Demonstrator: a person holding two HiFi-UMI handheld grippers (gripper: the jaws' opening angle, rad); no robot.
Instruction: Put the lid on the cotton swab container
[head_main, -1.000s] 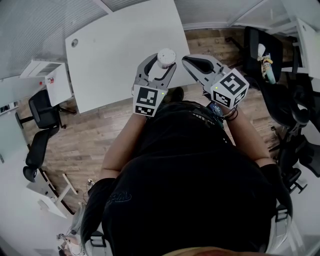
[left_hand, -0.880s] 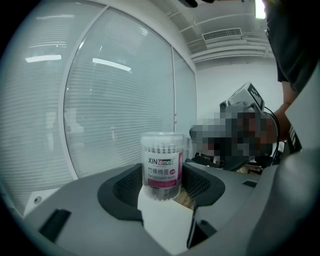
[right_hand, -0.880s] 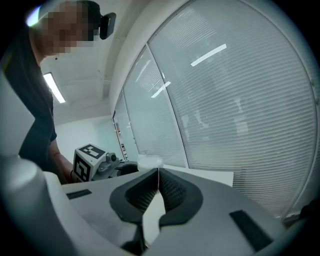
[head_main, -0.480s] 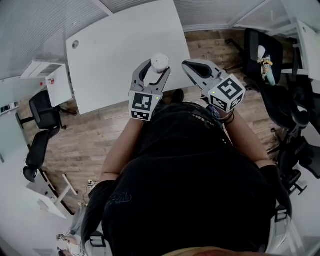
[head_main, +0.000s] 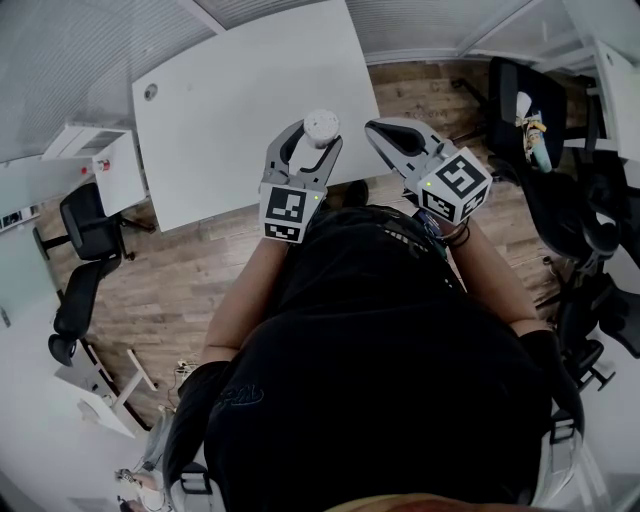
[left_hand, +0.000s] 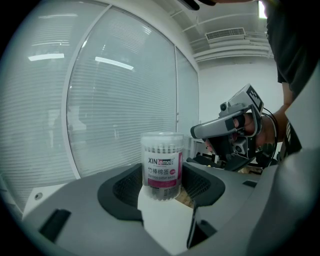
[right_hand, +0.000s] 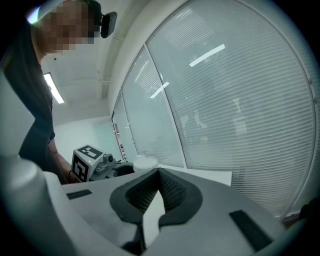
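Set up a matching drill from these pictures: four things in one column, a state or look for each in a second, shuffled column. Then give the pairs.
Things
1. left tool
2. right tool
3. cotton swab container
4. table

States
A. white, with a small round hole near one corner
B. jaws together, nothing between them
C. clear, with a pink label
D. jaws closed on a thing

Pairs: 1-D, 2-B, 3-C, 4-A
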